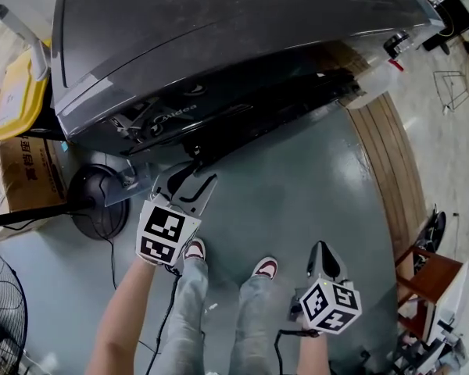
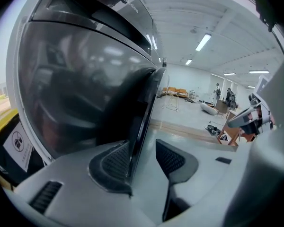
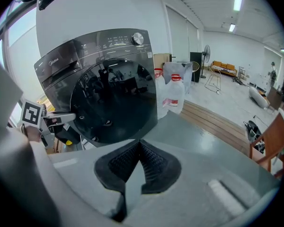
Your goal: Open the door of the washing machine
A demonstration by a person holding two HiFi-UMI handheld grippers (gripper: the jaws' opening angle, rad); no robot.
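Head view: the washing machine [image 1: 219, 22] sits far, its dark grey top filling the upper frame and its front facing the person. The door [image 1: 285, 100] shows as a dark band along that front, with its left end seemingly swung slightly out. The left gripper [image 1: 189, 180] is at that left end. The right gripper [image 1: 323, 250] hangs well apart, near and to the right, over the grey floor [image 1: 313, 178] beside the person's shoes [image 1: 266, 268].

Left gripper view: the door is seen edge-on, its edge running upright and leaning slightly right. The jaws stand wide apart with the edge between them. The left pad [image 2: 114, 163] is just against the edge and the right pad [image 2: 173, 157] is clear of it, so there is no clamp.

Right gripper view: jaws are together with nothing between them. Only this view shows the door's round dark face whole, plus the control knob [image 3: 138, 38] above it and two clear bottles [image 3: 173, 96] just right of the machine. The left gripper's marker cube [image 3: 31, 115] shows at the door's left side.
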